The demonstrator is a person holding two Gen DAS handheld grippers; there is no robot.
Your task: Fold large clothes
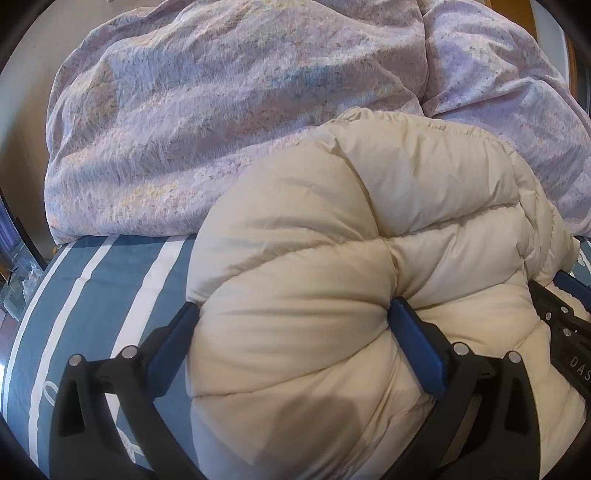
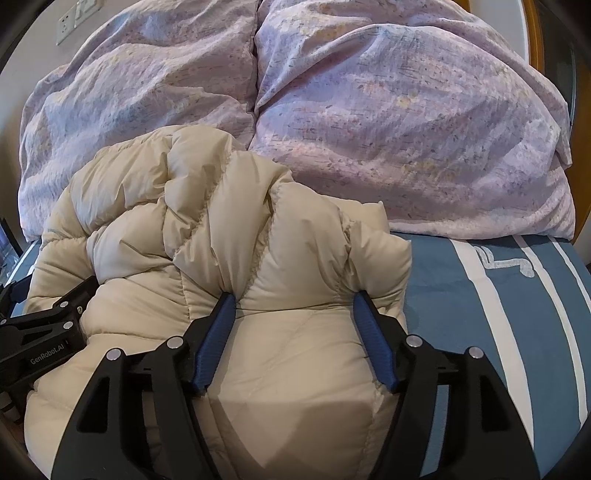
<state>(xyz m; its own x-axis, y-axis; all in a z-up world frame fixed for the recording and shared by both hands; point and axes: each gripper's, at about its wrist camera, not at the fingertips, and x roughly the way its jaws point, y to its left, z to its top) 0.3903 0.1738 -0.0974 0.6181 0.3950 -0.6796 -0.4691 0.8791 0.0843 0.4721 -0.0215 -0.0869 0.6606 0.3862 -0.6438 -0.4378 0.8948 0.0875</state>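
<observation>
A puffy cream down jacket (image 1: 369,206) (image 2: 207,229) lies bunched on the bed. In the left wrist view my left gripper (image 1: 293,306) stands wide open around a thick roll of the jacket, which bulges between the blue pads (image 1: 417,343) and touches both. In the right wrist view my right gripper (image 2: 294,295) is shut on another thick fold of the jacket near its right edge, and creases run into both pads (image 2: 218,332). Each gripper shows in the other's view, the right one (image 1: 565,325) at the right edge, the left one (image 2: 55,321) at the left edge.
A crumpled lilac flowered duvet (image 1: 203,110) (image 2: 406,129) is heaped behind the jacket, across the back of the bed. The blue sheet with white stripes (image 1: 92,288) (image 2: 498,314) shows on either side. Wall sockets (image 2: 77,16) sit at the top left, and a wooden frame (image 2: 532,22) at the top right.
</observation>
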